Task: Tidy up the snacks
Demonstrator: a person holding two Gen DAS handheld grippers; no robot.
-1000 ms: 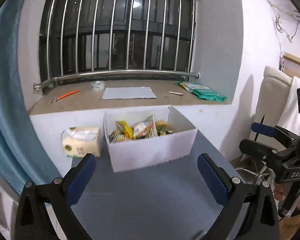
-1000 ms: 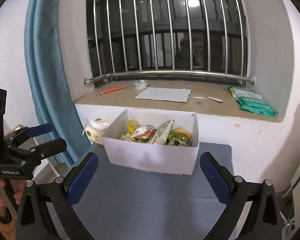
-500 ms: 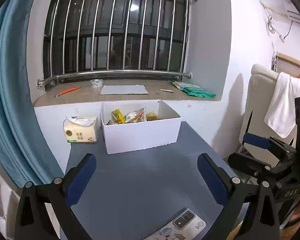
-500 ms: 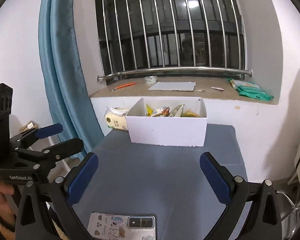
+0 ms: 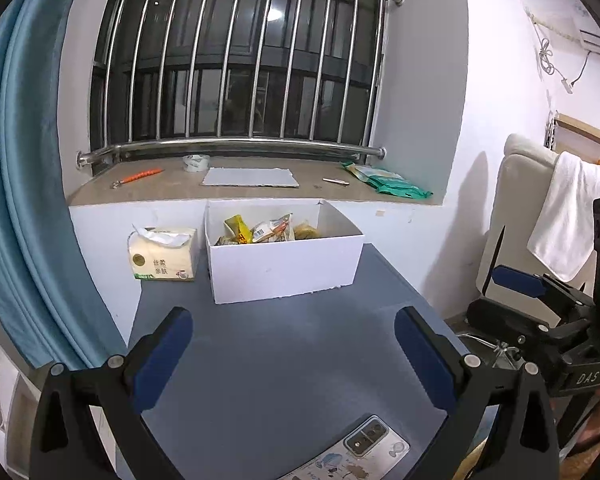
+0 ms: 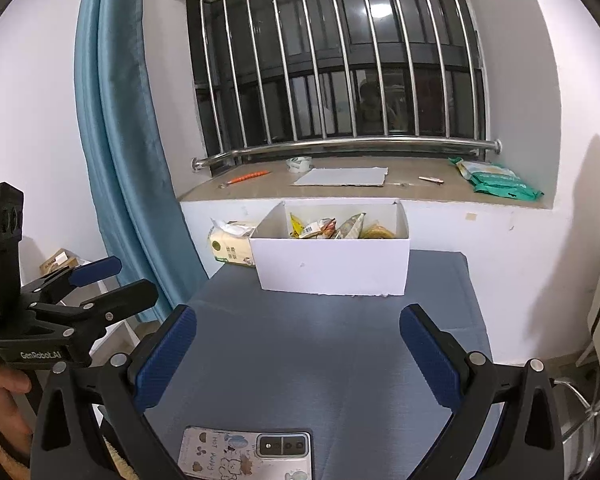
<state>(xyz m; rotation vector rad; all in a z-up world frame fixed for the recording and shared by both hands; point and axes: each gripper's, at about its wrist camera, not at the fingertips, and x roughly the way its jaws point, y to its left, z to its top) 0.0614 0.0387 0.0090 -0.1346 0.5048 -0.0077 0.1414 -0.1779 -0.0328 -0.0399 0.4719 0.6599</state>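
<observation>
A white cardboard box (image 5: 284, 266) (image 6: 332, 268) stands at the far end of the blue-grey table (image 5: 284, 360) (image 6: 320, 360), against the wall under the window sill. Inside it lie several snack packets (image 5: 260, 230) (image 6: 332, 227), yellow, white and brown. My left gripper (image 5: 292, 344) hangs open over the near half of the table, well short of the box, with nothing between its fingers. My right gripper (image 6: 298, 346) is likewise open and empty, about the same distance back. Each gripper shows at the side of the other's view, the left gripper (image 6: 96, 292) and the right gripper (image 5: 516, 300).
A tissue pack (image 5: 164, 254) (image 6: 232, 244) sits left of the box. A phone (image 5: 356, 454) (image 6: 248, 456) lies at the table's near edge. The sill holds a grey sheet (image 5: 252, 178), tape roll (image 5: 195, 163), orange tool (image 5: 138, 178) and green packets (image 5: 388, 182). A blue curtain (image 6: 116, 140) hangs left, a towelled chair (image 5: 556, 216) right.
Both grippers have drawn back from the box and stayed open; the box looks smaller and farther, and the phone has come into view at the near edge.
</observation>
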